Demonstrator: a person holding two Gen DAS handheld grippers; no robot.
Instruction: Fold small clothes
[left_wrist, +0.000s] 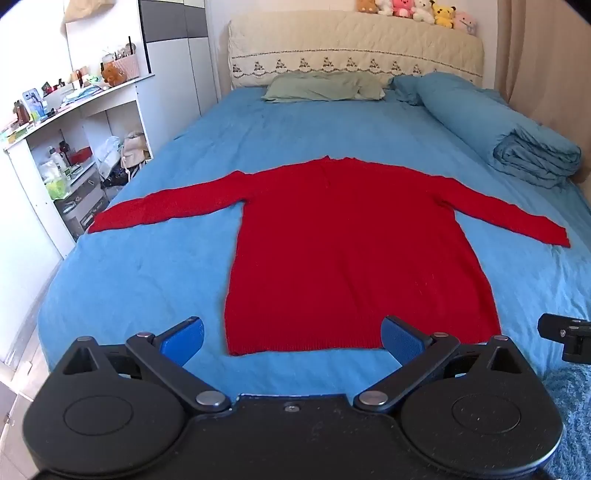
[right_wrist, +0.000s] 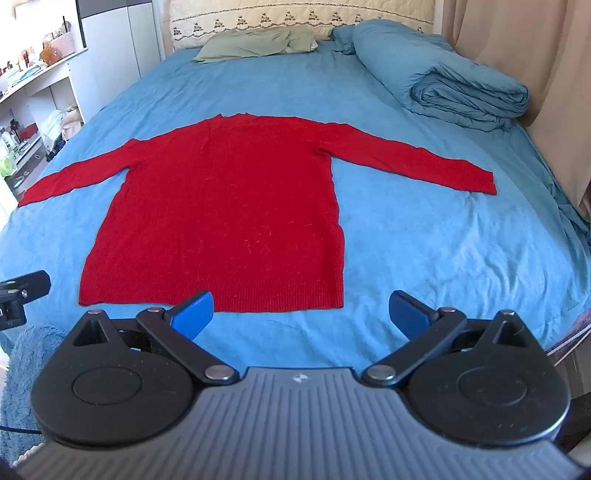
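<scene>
A red long-sleeved sweater (left_wrist: 343, 251) lies flat on the blue bed sheet (left_wrist: 155, 280), both sleeves spread out sideways, its hem towards me. It also shows in the right wrist view (right_wrist: 225, 221). My left gripper (left_wrist: 291, 338) is open and empty, hovering just short of the hem near its left half. My right gripper (right_wrist: 301, 314) is open and empty, hovering just short of the hem's right corner. Each gripper's blue pads (left_wrist: 183, 339) stand wide apart.
A rolled blue duvet (right_wrist: 454, 88) lies along the bed's right side. A green pillow (left_wrist: 325, 86) sits at the headboard (left_wrist: 354, 48), with plush toys (left_wrist: 417, 11) on top. Cluttered white shelves (left_wrist: 66, 147) stand left of the bed. A curtain (right_wrist: 535, 55) hangs on the right.
</scene>
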